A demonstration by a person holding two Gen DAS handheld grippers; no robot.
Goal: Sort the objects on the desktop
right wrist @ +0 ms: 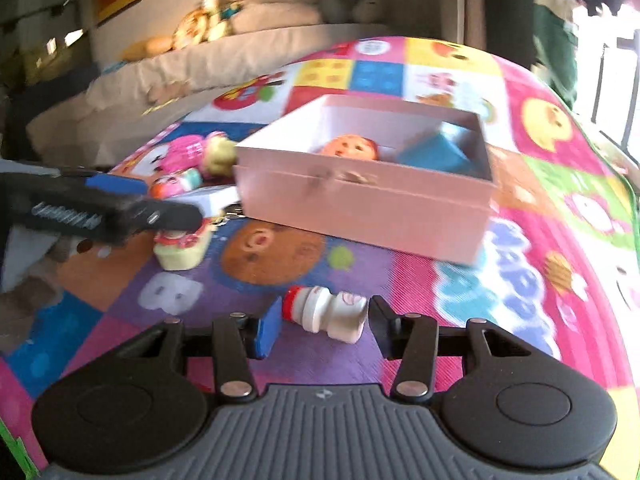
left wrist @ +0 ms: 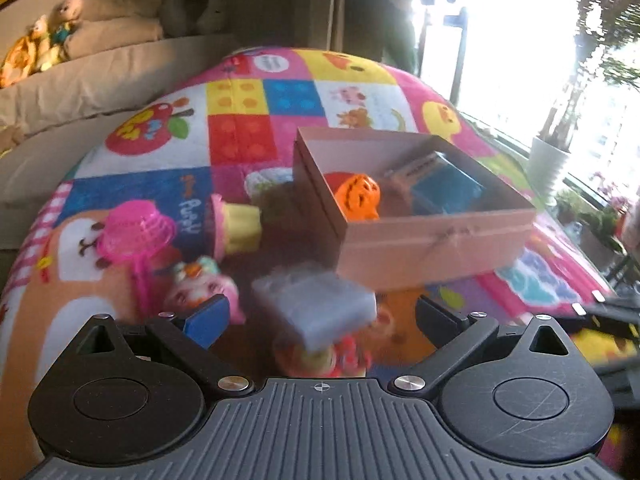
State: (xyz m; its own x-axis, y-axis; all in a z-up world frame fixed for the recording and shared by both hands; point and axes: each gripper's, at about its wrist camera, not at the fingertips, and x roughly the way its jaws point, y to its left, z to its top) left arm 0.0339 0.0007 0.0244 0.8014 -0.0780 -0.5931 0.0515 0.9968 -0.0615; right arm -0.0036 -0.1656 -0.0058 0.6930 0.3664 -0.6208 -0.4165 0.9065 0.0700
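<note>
Toys lie scattered on a bright patchwork mat [right wrist: 520,120] around an open pink box [right wrist: 360,208] holding an orange ball [left wrist: 357,196] and blue block [left wrist: 448,188]. Only the right wrist view shows a small white bottle [right wrist: 326,314] lying between the right hand-held gripper [right wrist: 324,330], half open, pads apart from it. Only the left view shows the left hand-held gripper [left wrist: 320,320] spread wide over a blurred grey-blue block [left wrist: 316,304], not gripping
</note>
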